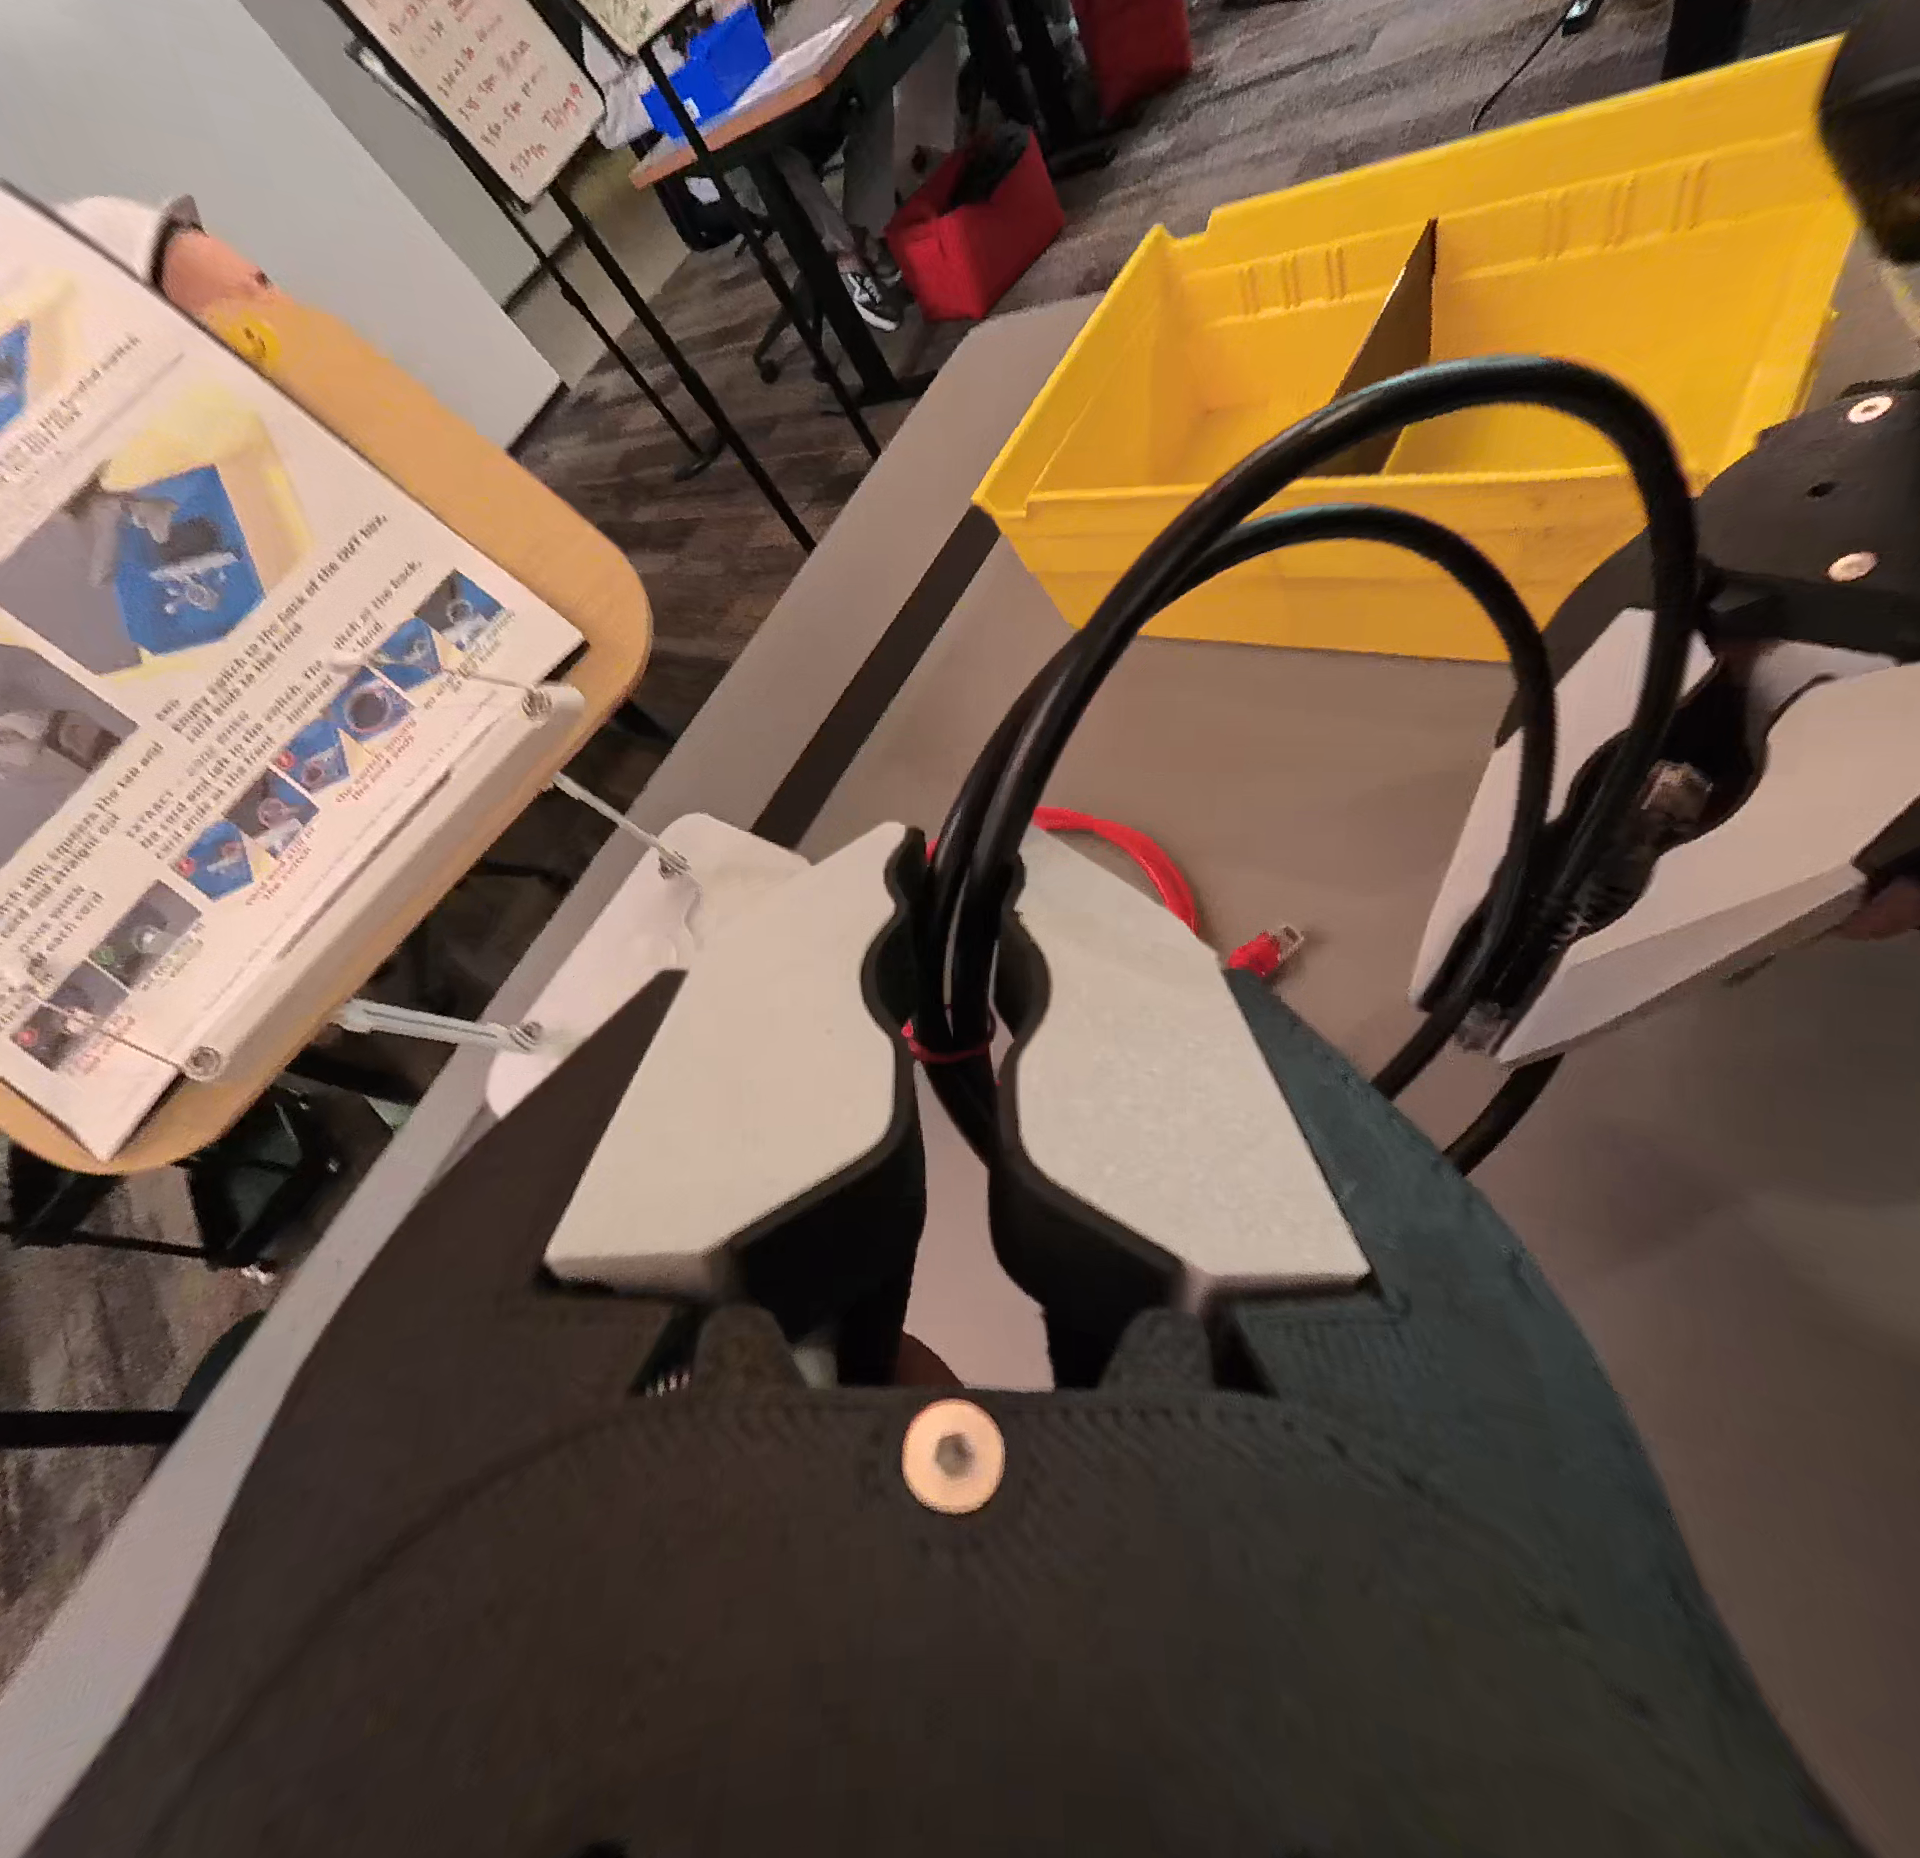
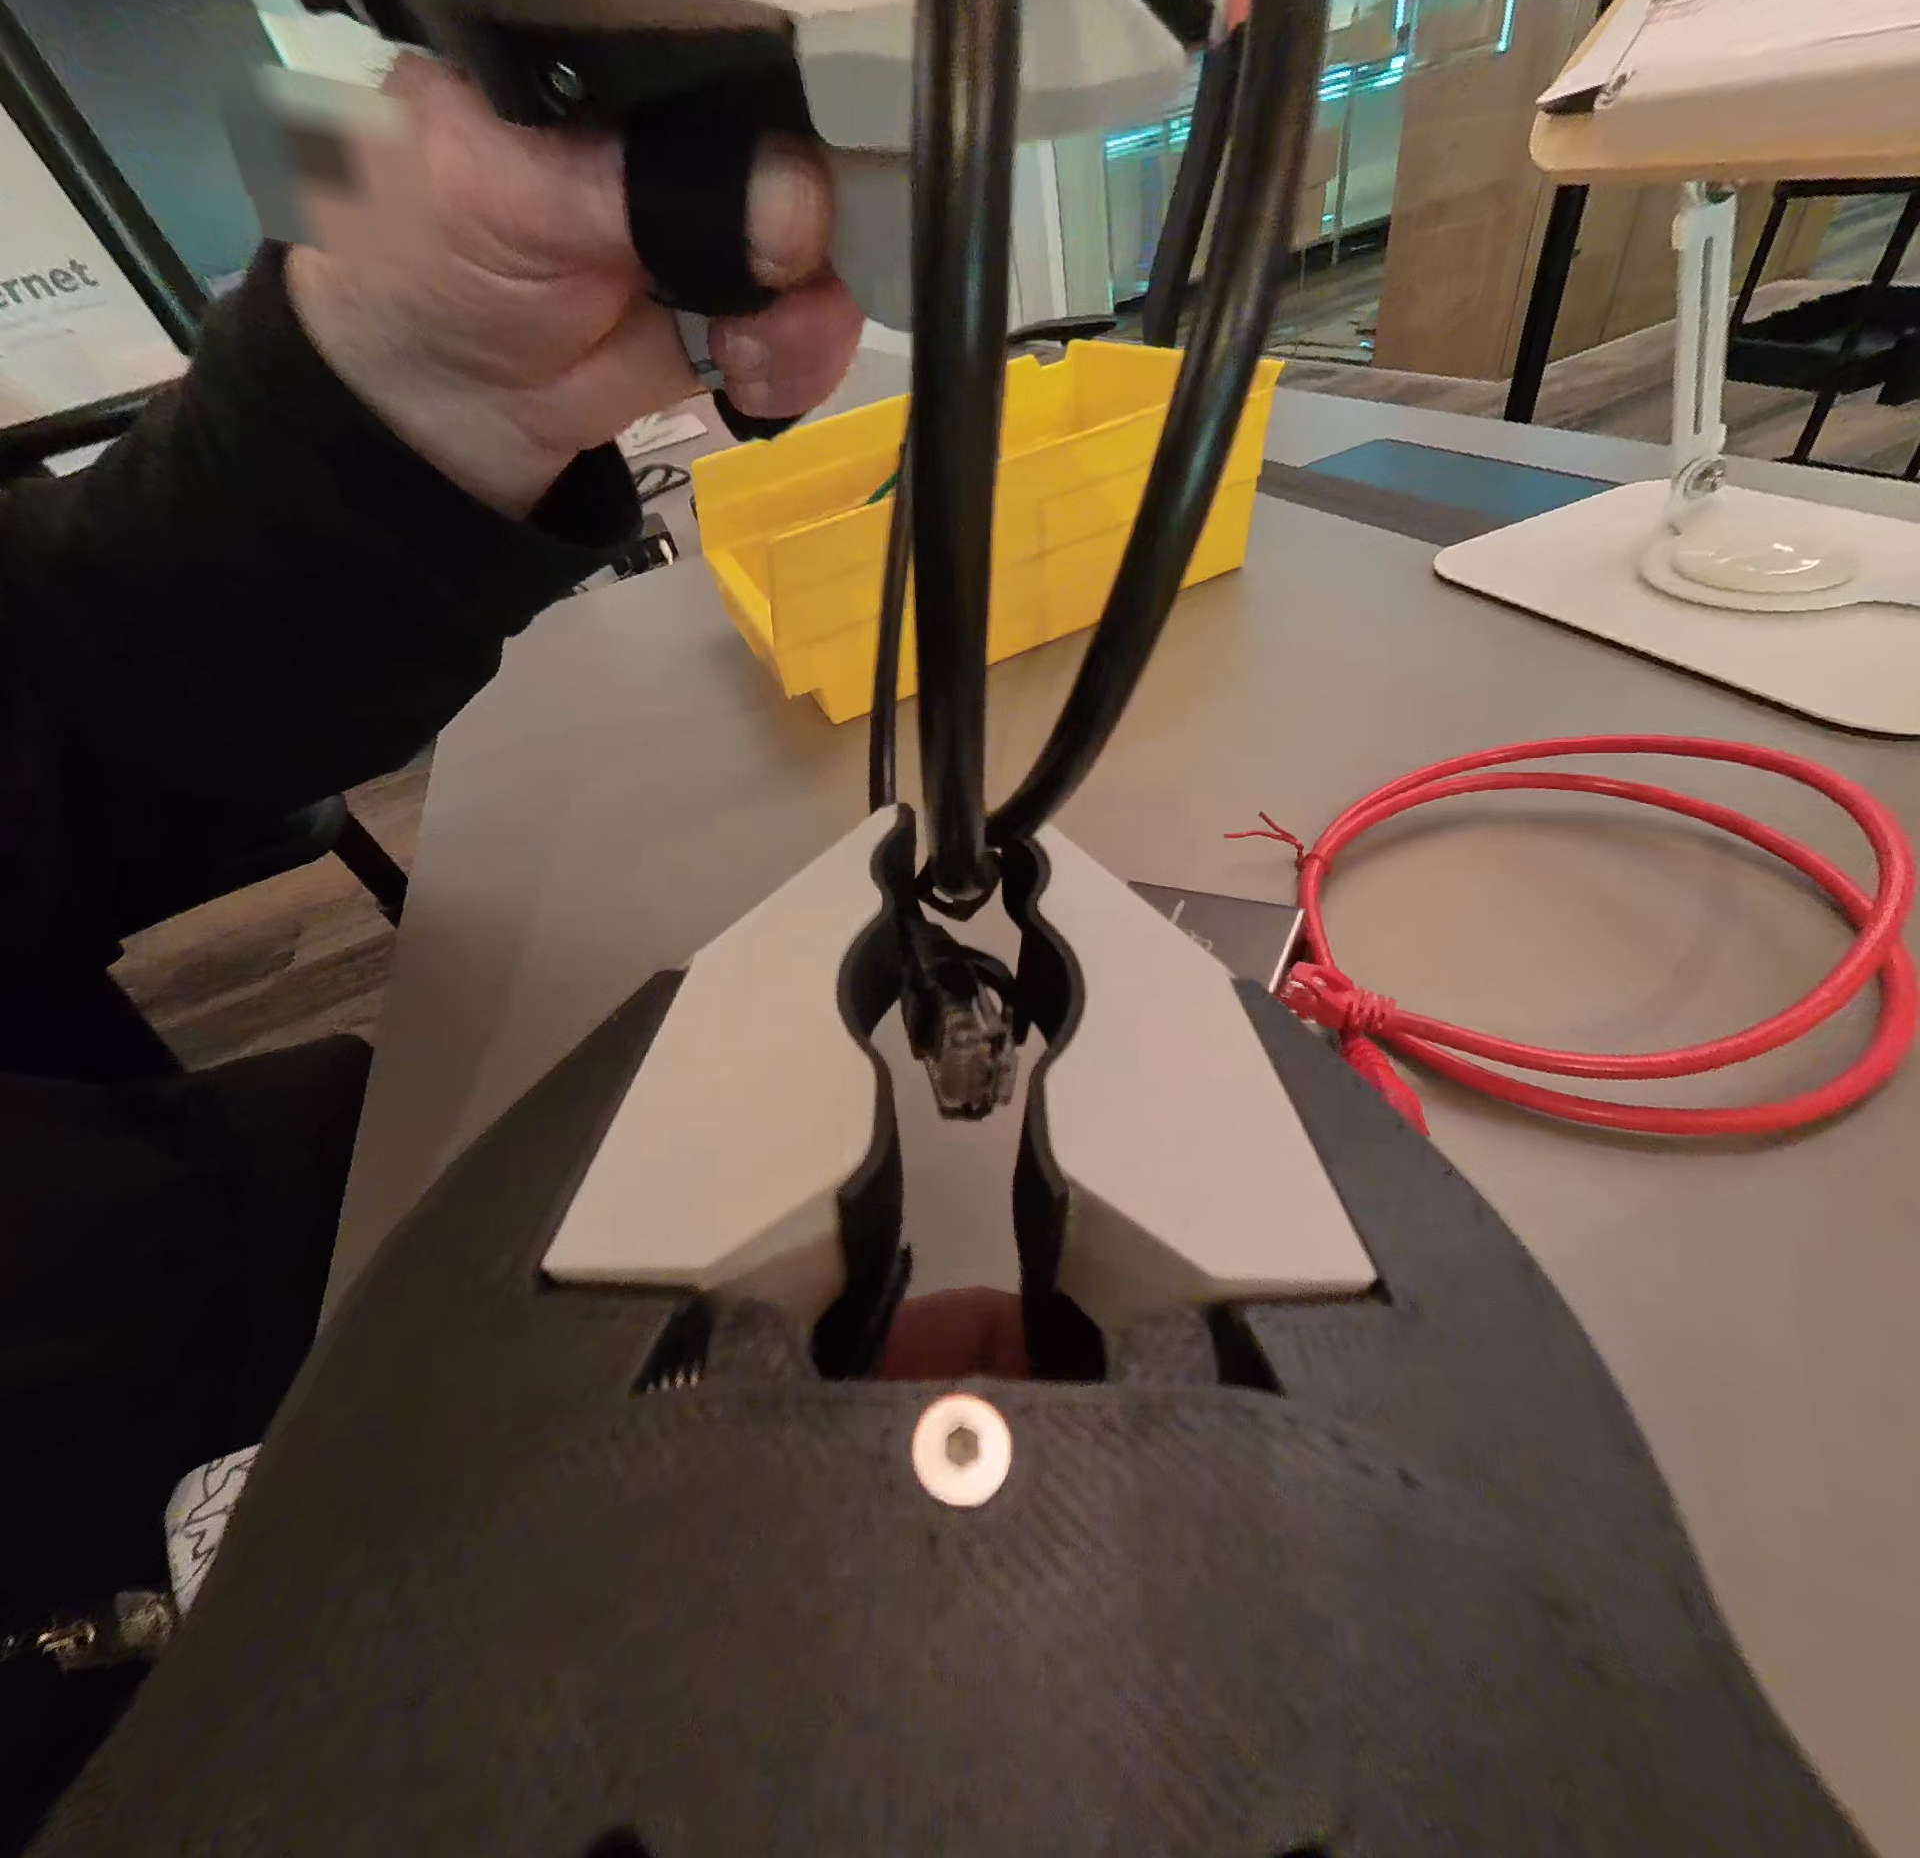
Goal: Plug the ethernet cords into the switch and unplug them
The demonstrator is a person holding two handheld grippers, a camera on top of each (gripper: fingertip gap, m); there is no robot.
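A black ethernet cord (image 2: pixel 951 458) is clamped by the right hand-held gripper (image 2: pixel 961 873). A coiled red cord (image 2: pixel 1621 1060) is seen on the surface (image 2: pixel 644 769), near a yellow bin (image 2: pixel 1091 561).

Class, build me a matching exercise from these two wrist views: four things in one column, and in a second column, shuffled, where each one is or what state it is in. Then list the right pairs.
Things
1. black ethernet cord
2. red ethernet cord
3. yellow bin
4. white stand base

Places or states
A. standing on the table, holding no black cord
B. coiled and lying flat on the table
C. flat on the table under the tilted board of printed sheets
D. clamped in both hand-held grippers, looping between them

Pairs: 1-D, 2-B, 3-A, 4-C
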